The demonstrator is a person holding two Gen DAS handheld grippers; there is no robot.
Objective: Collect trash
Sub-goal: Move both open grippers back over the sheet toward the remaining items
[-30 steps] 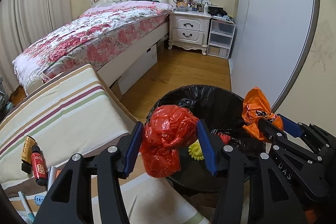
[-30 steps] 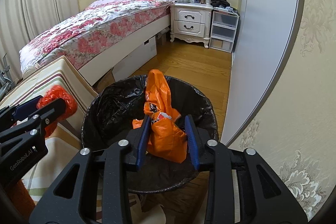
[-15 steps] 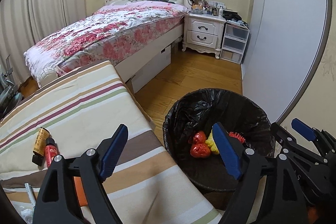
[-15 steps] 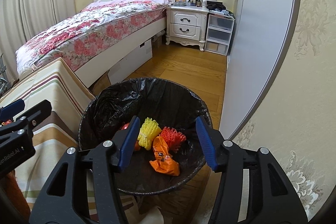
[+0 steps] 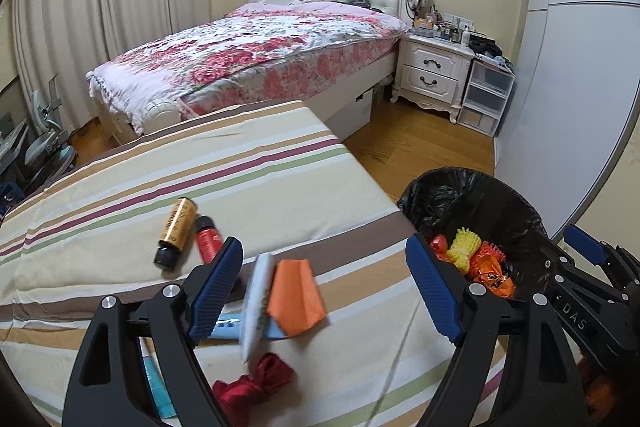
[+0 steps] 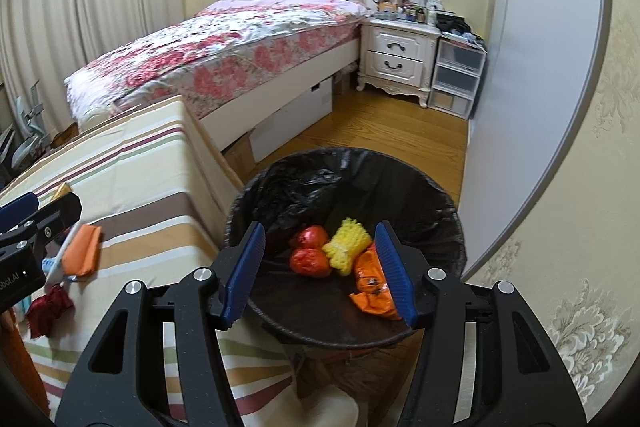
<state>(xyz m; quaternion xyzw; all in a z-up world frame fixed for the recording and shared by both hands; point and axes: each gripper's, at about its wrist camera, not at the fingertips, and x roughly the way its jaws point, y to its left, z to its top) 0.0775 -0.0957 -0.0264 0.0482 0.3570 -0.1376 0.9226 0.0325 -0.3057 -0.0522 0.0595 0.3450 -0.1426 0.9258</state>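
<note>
Hanging wide apart and empty, the left gripper [image 5: 324, 287] sits low in its frame over the striped cover [image 5: 248, 167], framing an orange wrapper [image 5: 296, 297], a white tube [image 5: 256, 303] and a dark red crumple [image 5: 256, 383] not yet collected. The right gripper [image 6: 320, 271], likewise splayed and empty, hovers centre-frame above the black-lined bin [image 6: 400, 175], where red [image 6: 310, 253], yellow [image 6: 346, 245] and orange [image 6: 372, 293] scraps already lie. Roughly halfway, I'd judge.
</note>
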